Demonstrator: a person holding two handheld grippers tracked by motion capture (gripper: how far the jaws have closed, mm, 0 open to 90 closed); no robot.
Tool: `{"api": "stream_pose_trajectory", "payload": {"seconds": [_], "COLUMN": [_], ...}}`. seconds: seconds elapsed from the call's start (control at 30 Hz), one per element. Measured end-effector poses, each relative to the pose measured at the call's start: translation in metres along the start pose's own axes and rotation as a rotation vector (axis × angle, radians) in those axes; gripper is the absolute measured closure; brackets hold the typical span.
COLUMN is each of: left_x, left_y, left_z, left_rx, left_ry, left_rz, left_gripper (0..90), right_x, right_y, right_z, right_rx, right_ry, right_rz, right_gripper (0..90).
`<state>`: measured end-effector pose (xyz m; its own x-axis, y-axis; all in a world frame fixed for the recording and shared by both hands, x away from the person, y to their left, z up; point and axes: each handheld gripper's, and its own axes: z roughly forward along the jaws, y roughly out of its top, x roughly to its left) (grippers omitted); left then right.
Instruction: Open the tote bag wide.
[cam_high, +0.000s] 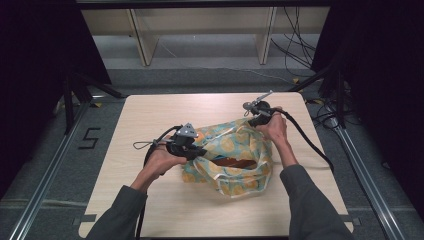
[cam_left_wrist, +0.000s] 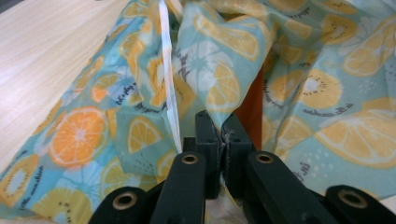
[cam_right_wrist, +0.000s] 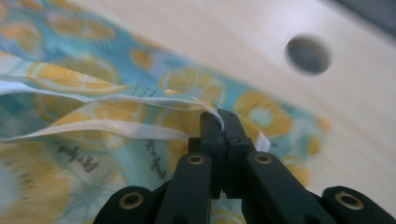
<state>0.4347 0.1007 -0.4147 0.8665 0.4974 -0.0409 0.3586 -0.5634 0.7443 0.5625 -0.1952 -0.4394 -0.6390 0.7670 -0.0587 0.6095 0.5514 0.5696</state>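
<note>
A teal bag printed with orange and lemon slices (cam_high: 235, 155) lies crumpled on the table, its mouth held open with something dark brown-orange (cam_high: 239, 163) inside. My left gripper (cam_high: 196, 151) is shut on the bag's near-left rim; the left gripper view shows the fabric (cam_left_wrist: 215, 88) pinched between the jaws (cam_left_wrist: 220, 128). My right gripper (cam_high: 254, 119) is shut on the far-right rim, where a white-edged hem (cam_right_wrist: 140, 95) runs into the closed jaws (cam_right_wrist: 222, 122).
The light wooden table (cam_high: 150, 115) has bare room on the left and along the front edge. A round hole (cam_right_wrist: 308, 55) in the tabletop lies beyond the right gripper. Cables (cam_high: 310, 142) trail off the right side. Shelving legs (cam_high: 142, 45) stand behind the table.
</note>
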Motion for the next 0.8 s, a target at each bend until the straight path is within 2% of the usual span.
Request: {"api": "stream_pose_trajectory", "payload": {"seconds": [0.03, 0.07, 0.1, 0.13, 0.17, 0.2, 0.23, 0.27, 0.3, 0.33, 0.37, 0.4, 0.43, 0.47, 0.5, 0.53, 0.57, 0.6, 0.63, 0.67, 0.7, 0.77, 0.8], "left_x": [0.001, 0.004, 0.004, 0.007, 0.009, 0.010, 0.012, 0.012, 0.013, 0.014, 0.015, 0.016, 0.017, 0.017, 0.018, 0.018, 0.018, 0.019, 0.018, 0.018, 0.018, 0.018, 0.018], "left_y": [0.000, 0.000, 0.000, 0.000, 0.000, 0.000, 0.002, 0.002, 0.002, 0.004, 0.005, 0.007, 0.008, 0.009, 0.010, 0.011, 0.012, 0.012, 0.013, 0.013, 0.014, 0.014, 0.015], "left_z": [0.000, -0.001, -0.001, -0.001, -0.001, 0.001, 0.001, 0.001, 0.002, 0.003, 0.004, 0.004, 0.006, 0.007, 0.008, 0.009, 0.010, 0.011, 0.011, 0.011, 0.010, 0.010, 0.009], "left_rx": [0.003, 0.000, 0.000, -0.009, -0.007, -0.018, -0.013, -0.013, -0.012, -0.011, -0.008, -0.006, -0.005, -0.007, -0.001, -0.010, -0.008, -0.004, 0.002, 0.006, 0.014, 0.016, 0.017], "left_ry": [0.007, 0.019, 0.019, 0.026, 0.028, 0.037, 0.043, 0.043, 0.042, 0.052, 0.050, 0.060, 0.057, 0.059, 0.066, 0.063, 0.068, 0.060, 0.065, 0.065, 0.062, 0.055, 0.054], "left_rz": [0.002, 0.002, 0.002, -0.034, -0.027, -0.058, -0.044, -0.044, -0.056, -0.047, -0.060, -0.055, -0.066, -0.079, -0.066, -0.083, -0.090, -0.081, -0.087, -0.090, -0.083, -0.087, -0.088], "left_gripper": [87.5, 87.4, 87.4, 87.3, 87.2, 87.1, 87.0, 86.7, 86.7, 86.5, 86.5, 86.4, 86.4, 86.4, 86.3, 86.3, 86.3, 86.3, 86.2, 86.0, 85.9, 85.6, 85.4], "right_x": [0.000, 0.001, 0.001, -0.001, -0.004, -0.007, -0.009, -0.009, -0.010, -0.010, -0.008, -0.004, 0.000, 0.005, 0.012, 0.021, 0.030, 0.040, 0.051, 0.057, 0.066, 0.076, 0.081], "right_y": [-0.004, -0.007, -0.007, -0.012, -0.013, -0.013, -0.012, -0.012, -0.011, -0.012, -0.013, -0.015, -0.018, -0.020, -0.024, -0.027, -0.031, -0.032, -0.035, -0.036, -0.037, -0.038, -0.038], "right_z": [0.007, 0.010, 0.010, 0.009, 0.005, -0.002, -0.016, -0.016, -0.035, -0.048, -0.061, -0.072, -0.081, -0.090, -0.095, -0.098, -0.098, -0.099, -0.094, -0.091, -0.083, -0.070, -0.063], "right_rx": [0.025, 0.056, 0.056, 0.053, 0.037, 0.025, -0.002, -0.002, -0.045, -0.071, -0.092, -0.086, -0.098, -0.095, -0.099, -0.108, -0.121, -0.088, -0.095, -0.075, -0.062, 0.002, 0.033], "right_ry": [0.001, -0.004, -0.004, 0.018, 0.024, 0.049, 0.035, 0.035, 0.045, 0.062, 0.079, 0.114, 0.121, 0.117, 0.126, 0.143, 0.165, 0.198, 0.187, 0.230, 0.236, 0.220, 0.207], "right_rz": [-0.008, 0.010, 0.010, 0.063, 0.083, 0.102, 0.108, 0.108, 0.112, 0.113, 0.097, 0.096, 0.092, 0.058, 0.019, 0.011, -0.021, -0.045, -0.040, -0.111, -0.126, -0.185, -0.187], "right_gripper": [87.2, 81.7, 81.7, 69.8, 65.1, 61.9, 59.2, 59.2, 54.9, 52.4, 49.8, 47.8, 46.7, 45.4, 45.2, 45.0, 44.8, 44.8, 44.7, 44.4, 43.8, 41.6, 40.8]}}
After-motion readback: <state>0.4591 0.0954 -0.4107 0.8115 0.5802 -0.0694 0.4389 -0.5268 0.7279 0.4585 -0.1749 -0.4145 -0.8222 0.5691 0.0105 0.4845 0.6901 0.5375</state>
